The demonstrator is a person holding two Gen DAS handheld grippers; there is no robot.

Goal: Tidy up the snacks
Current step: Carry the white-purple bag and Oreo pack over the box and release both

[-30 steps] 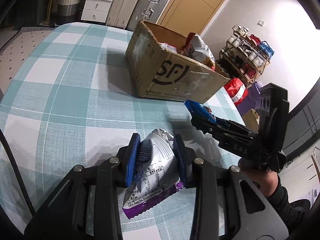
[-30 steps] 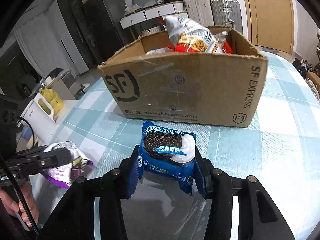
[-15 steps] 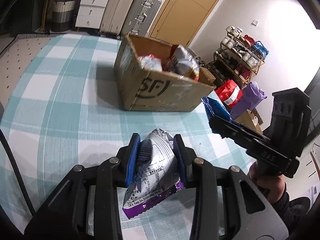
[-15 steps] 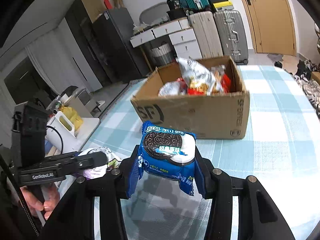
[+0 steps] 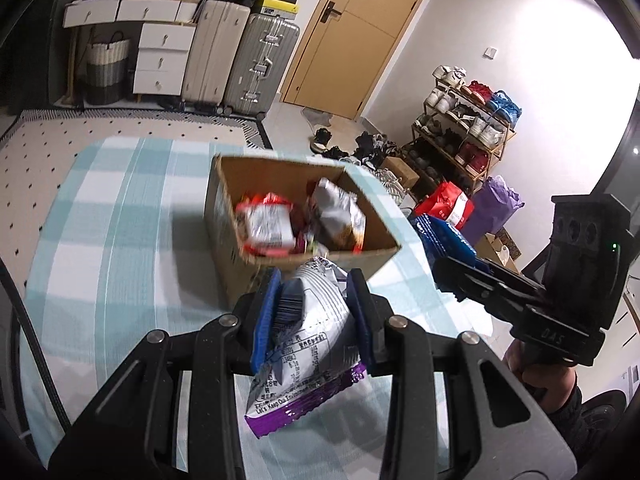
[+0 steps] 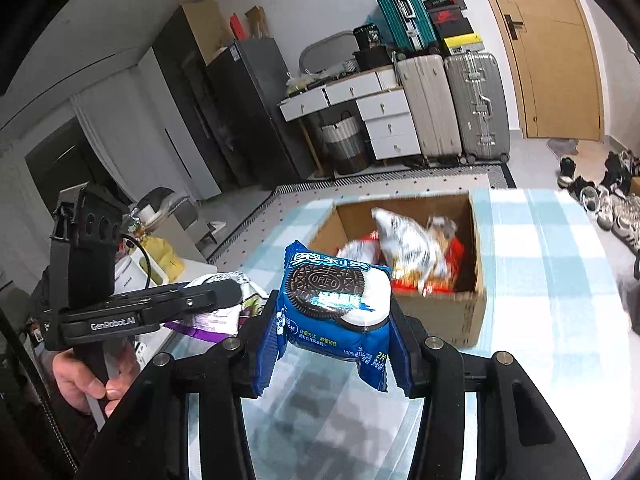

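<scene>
My left gripper (image 5: 314,312) is shut on a silver and purple snack bag (image 5: 304,344), held in the air above the checked table. My right gripper (image 6: 334,316) is shut on a blue Oreo pack (image 6: 336,308), also lifted. An open cardboard box (image 5: 236,248) (image 6: 464,316) with several snack bags inside sits on the table ahead of both grippers, lower than they are. In the left wrist view the right gripper (image 5: 448,264) with the blue pack (image 5: 440,236) hangs to the right of the box. In the right wrist view the left gripper (image 6: 236,292) with its bag (image 6: 216,320) is at the left.
A teal and white checked cloth (image 5: 104,240) covers the table. Suitcases (image 5: 260,60) and white drawers (image 5: 164,56) stand by the far wall, a shoe rack (image 5: 468,128) and bags (image 5: 444,204) to the right. A hand (image 6: 84,380) grips the left handle.
Both grippers have risen with their packs still held. The box now appears lower and farther below them, and its inside is visible from above.
</scene>
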